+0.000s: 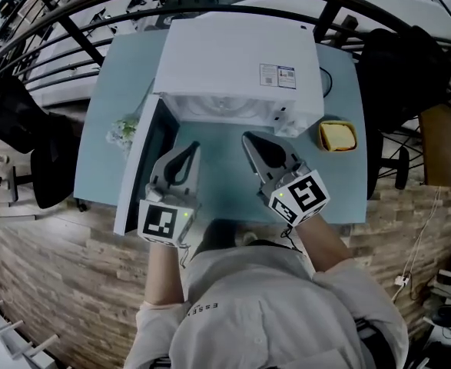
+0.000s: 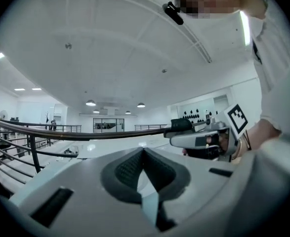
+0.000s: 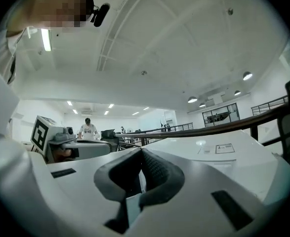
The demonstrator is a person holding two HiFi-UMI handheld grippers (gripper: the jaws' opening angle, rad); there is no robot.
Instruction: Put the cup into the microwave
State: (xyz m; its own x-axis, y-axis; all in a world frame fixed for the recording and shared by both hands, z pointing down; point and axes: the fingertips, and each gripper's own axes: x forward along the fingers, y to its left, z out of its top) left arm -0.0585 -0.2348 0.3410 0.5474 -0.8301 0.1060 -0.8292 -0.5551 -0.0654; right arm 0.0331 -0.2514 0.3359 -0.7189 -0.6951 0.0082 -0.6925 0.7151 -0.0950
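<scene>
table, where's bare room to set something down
Bare: front right corner, before the yellow container; also the strip before the microwave, under the left claw and right claw. Tight: left of the open door, by the green item.

Smooth white casing with a faint sheen on the microwave (image 1: 233,60), matt pale-blue top on the table (image 1: 108,83), grainy wood planks across the floor (image 1: 56,283), matt grey plastic shells and black, finely ribbed pads (image 2: 126,168) on left gripper (image 1: 193,145) and right gripper (image 1: 247,137), creased pale cloth in the sleeve (image 1: 340,283).
</scene>
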